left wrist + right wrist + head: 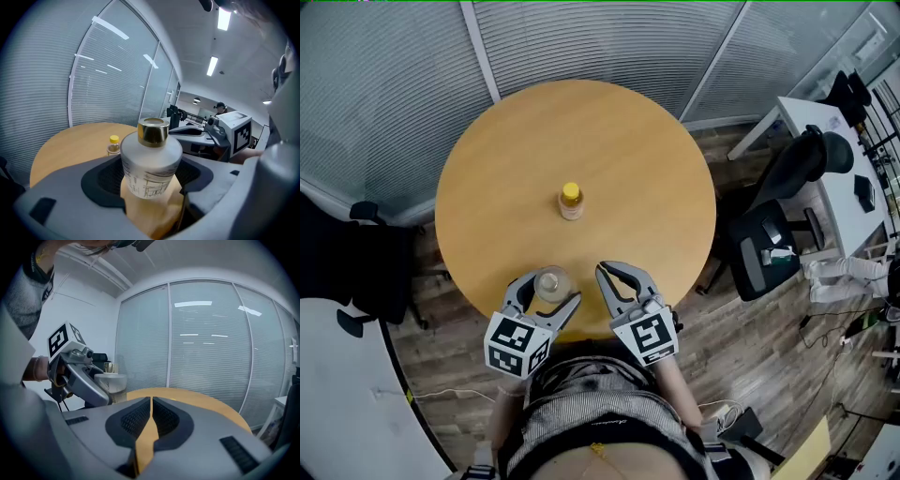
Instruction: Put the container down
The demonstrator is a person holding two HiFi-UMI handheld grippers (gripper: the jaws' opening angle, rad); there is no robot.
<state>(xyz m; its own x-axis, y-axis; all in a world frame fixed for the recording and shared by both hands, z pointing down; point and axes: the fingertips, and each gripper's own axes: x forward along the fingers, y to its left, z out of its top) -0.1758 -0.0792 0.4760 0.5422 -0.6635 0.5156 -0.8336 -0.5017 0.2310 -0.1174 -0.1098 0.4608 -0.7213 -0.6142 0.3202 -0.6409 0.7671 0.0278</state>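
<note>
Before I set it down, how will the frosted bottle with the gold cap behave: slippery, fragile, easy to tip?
The frosted bottle looks like rigid glass, so probably fragile and heavy. Its matte surface should slip little in the left gripper. Wide body, short gold cap: likely stable on the table.

Your left gripper (549, 289) and right gripper (151, 400) are grey, with black ribbed pads (133, 420) and black-and-white square-marker cubes (517, 345). The frosted bottle (151, 164) is white with a gold cap (153, 131) and fine dark line print. The small bottle (571, 202) has a yellow top. The round table (628, 159) is plain tan.
</note>
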